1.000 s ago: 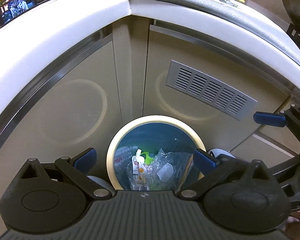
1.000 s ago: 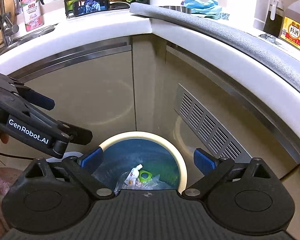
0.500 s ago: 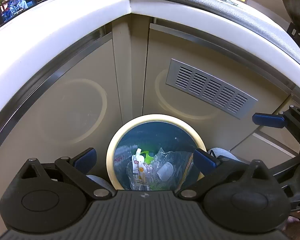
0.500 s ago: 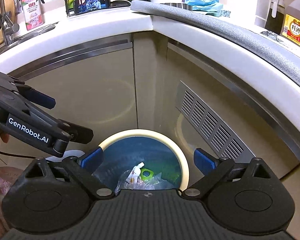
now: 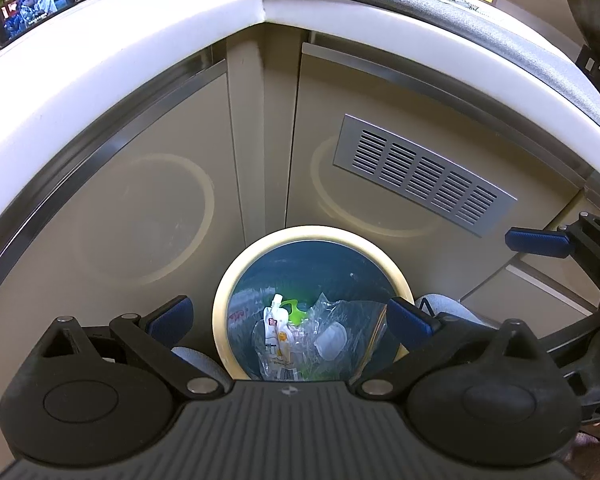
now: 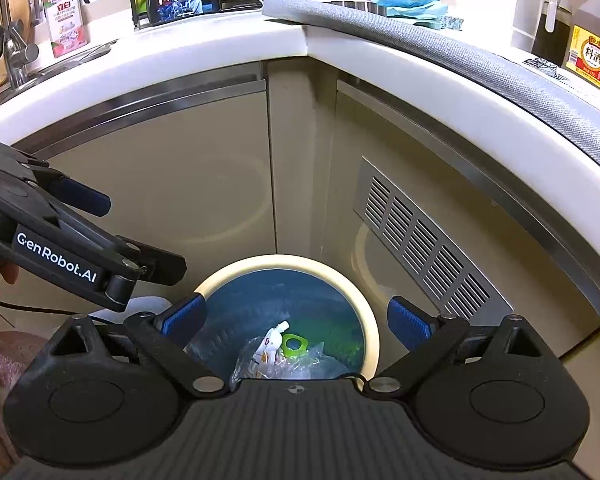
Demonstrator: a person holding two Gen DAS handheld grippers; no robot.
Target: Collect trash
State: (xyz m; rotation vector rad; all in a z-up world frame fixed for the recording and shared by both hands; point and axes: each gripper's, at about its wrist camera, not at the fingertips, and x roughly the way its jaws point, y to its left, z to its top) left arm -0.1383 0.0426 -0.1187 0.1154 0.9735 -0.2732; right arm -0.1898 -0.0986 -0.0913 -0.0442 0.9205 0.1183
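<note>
A round trash bin with a cream rim [image 5: 236, 280] and blue liner stands on the floor in the cabinet corner; it also shows in the right wrist view [image 6: 364, 312]. Inside lie a white pouch [image 5: 275, 330], a green ring piece [image 5: 294, 310] and clear plastic wrap [image 5: 336, 328]. My left gripper [image 5: 290, 316] is open and empty above the bin. My right gripper [image 6: 296, 320] is open and empty above the bin too. The left gripper's body [image 6: 56, 252] shows at the left of the right wrist view.
Beige cabinet doors [image 5: 148, 208] and a metal vent grille [image 5: 424, 174] stand behind the bin. A white countertop [image 6: 204, 46] carries a phone [image 6: 184, 2], a soap bottle [image 6: 66, 20], a grey mat [image 6: 440, 46] and a cooking wine bottle [image 6: 592, 54].
The right wrist view has shifted slightly; the counter and bin sit a little lower in frame. The left view is nearly unchanged. Both grippers stay open.
</note>
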